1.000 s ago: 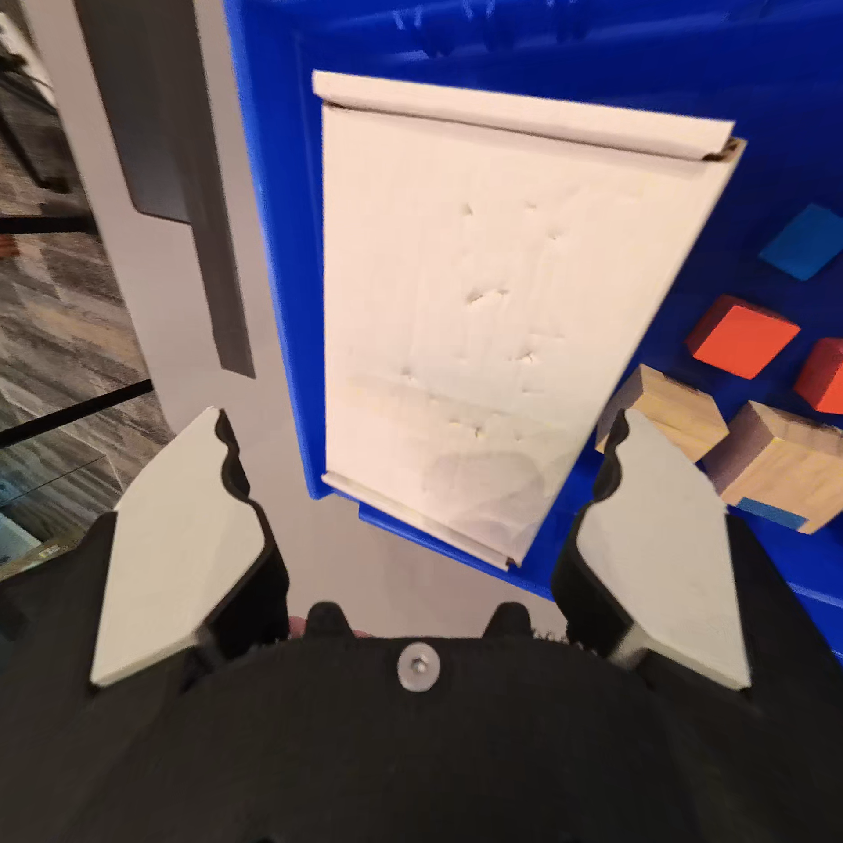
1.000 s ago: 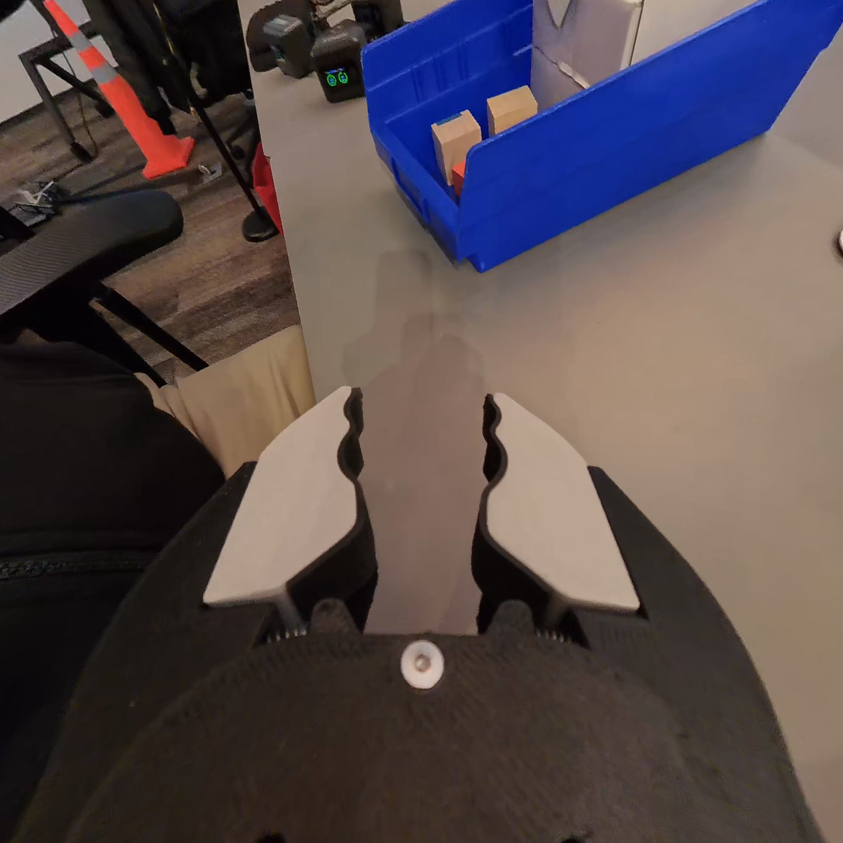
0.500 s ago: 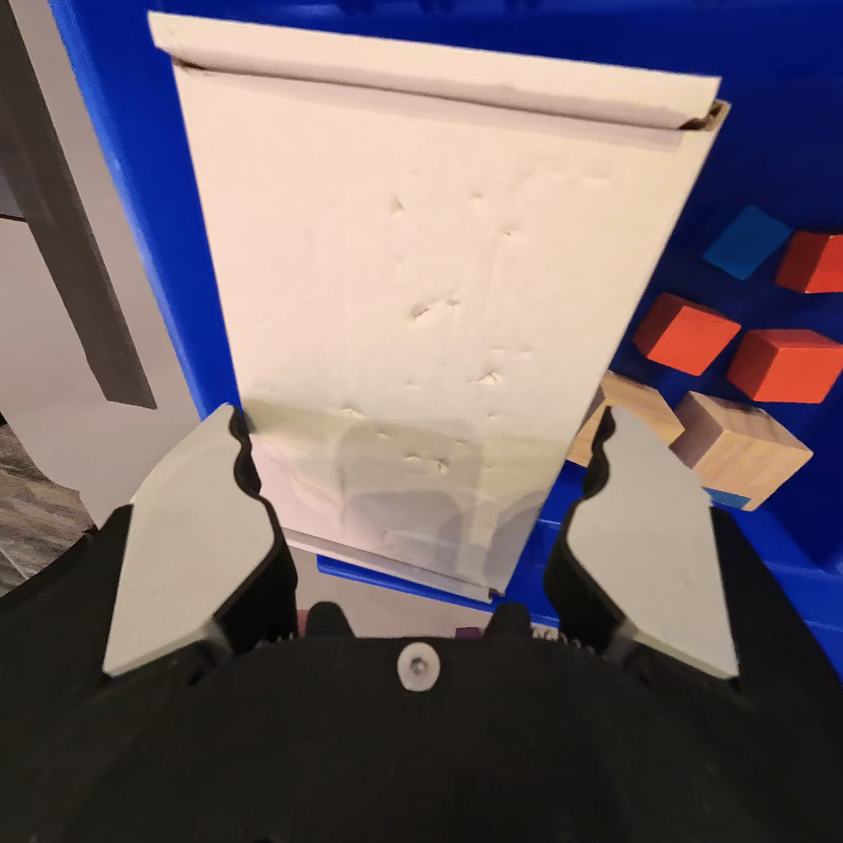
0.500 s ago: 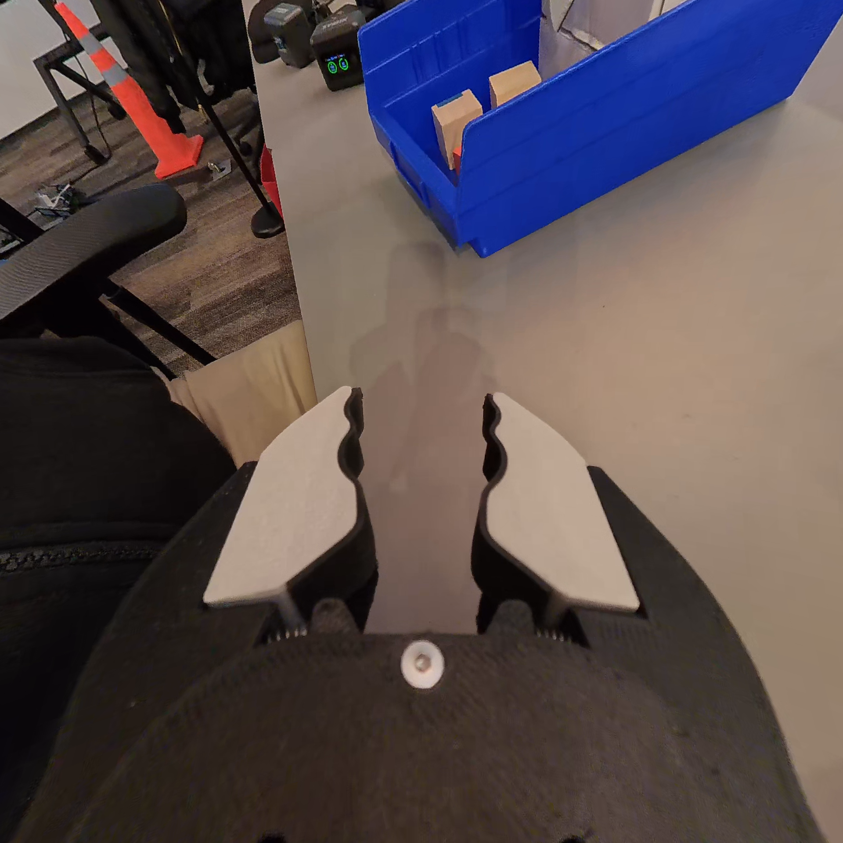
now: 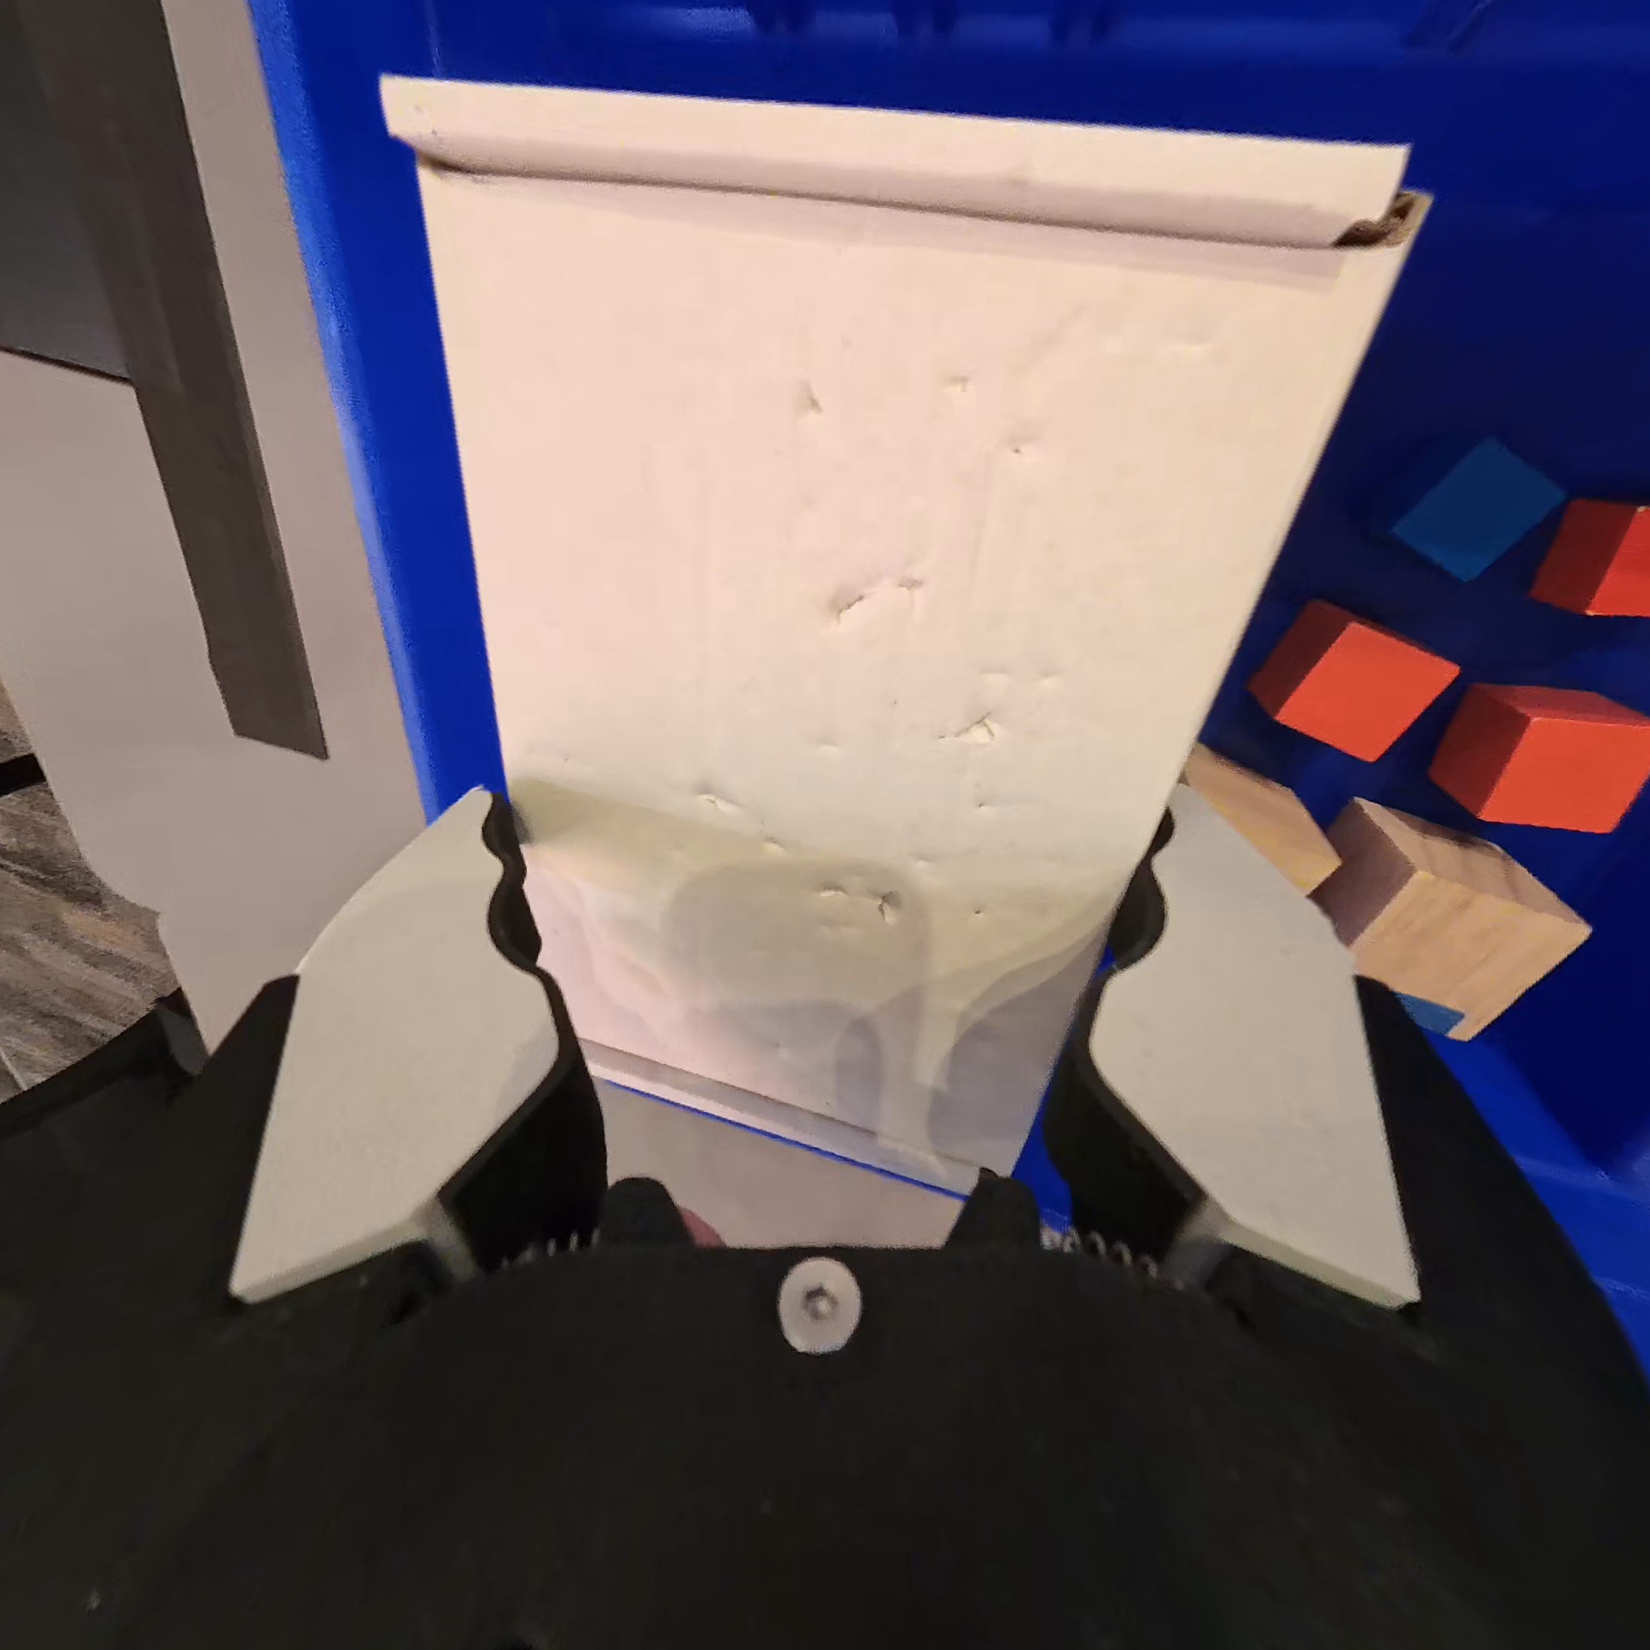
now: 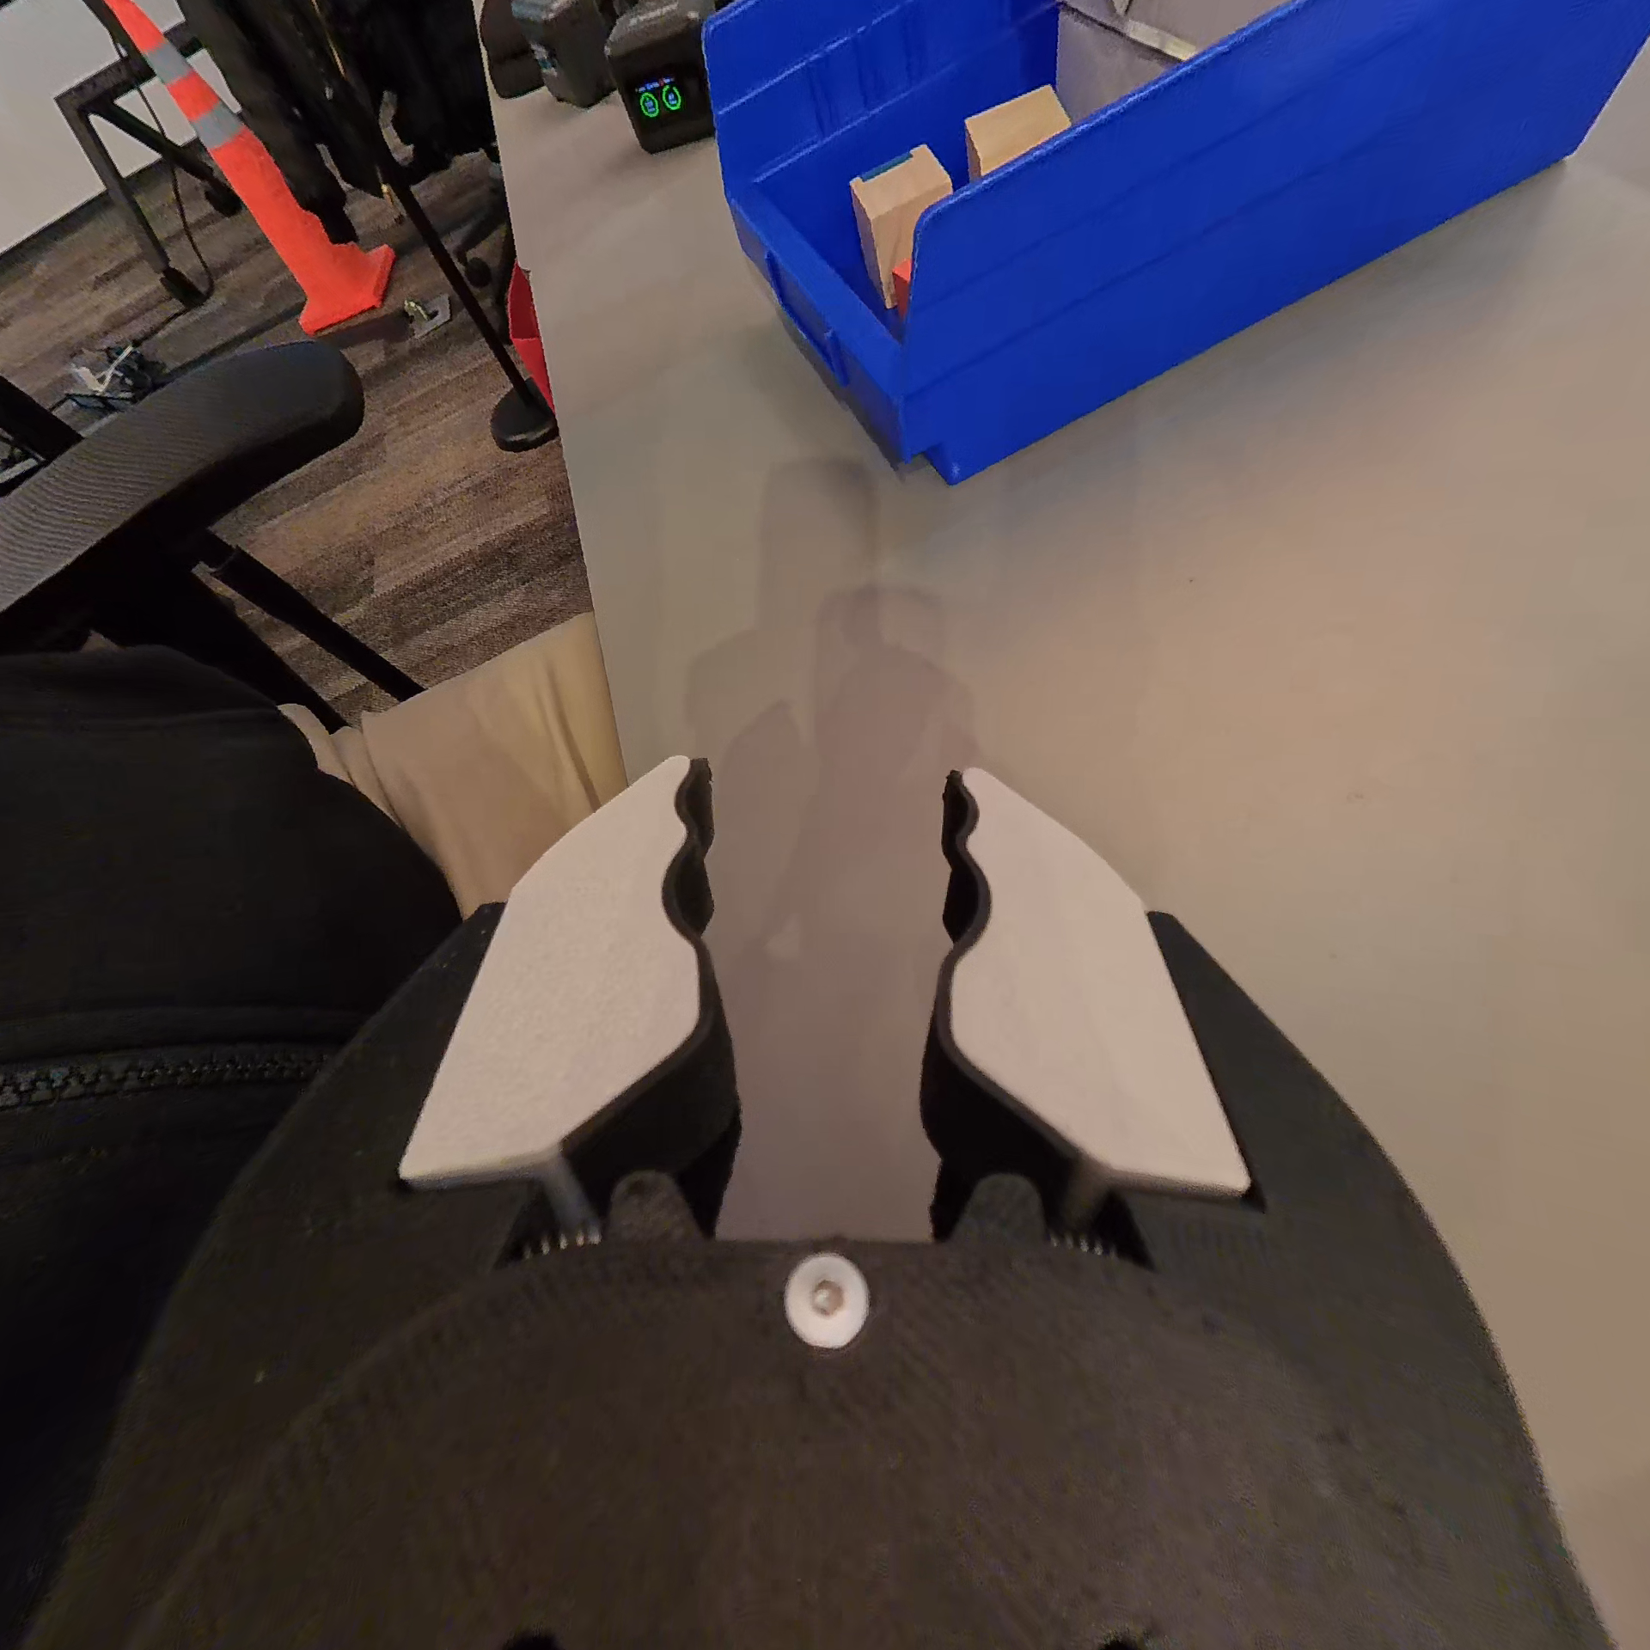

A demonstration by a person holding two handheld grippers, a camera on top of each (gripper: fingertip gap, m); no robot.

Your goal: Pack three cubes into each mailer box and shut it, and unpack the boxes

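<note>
A white mailer box (image 5: 857, 554), shut and dented, leans inside the blue bin (image 5: 357, 446) at its left end. My left gripper (image 5: 826, 817) straddles the box's near end, with both fingers touching its long sides. Beside the box in the bin lie a blue cube (image 5: 1478, 509), three red cubes (image 5: 1348, 679) and two wooden cubes (image 5: 1446, 929). My right gripper (image 6: 826, 786) is open and empty, low over the grey table (image 6: 1250, 714), well short of the bin (image 6: 1161, 268). That view also shows wooden cubes (image 6: 897, 214) and the box's top (image 6: 1107, 62).
The table's left edge (image 6: 580, 536) runs close to my right gripper. Beyond it are a black chair (image 6: 179, 446), an orange cone (image 6: 295, 232) and a person's dark clothing (image 6: 179, 893). A small device with a green display (image 6: 661, 103) sits behind the bin. The gap from one gripper's tips to the other's is roughly 40 cm. The blue cube (image 5: 1478, 509) lies around 9 cm away from my left fingertips.
My left gripper has moved in over the mailer box and its fingers have closed against the box's sides. My right gripper has drifted slightly and stays open.
</note>
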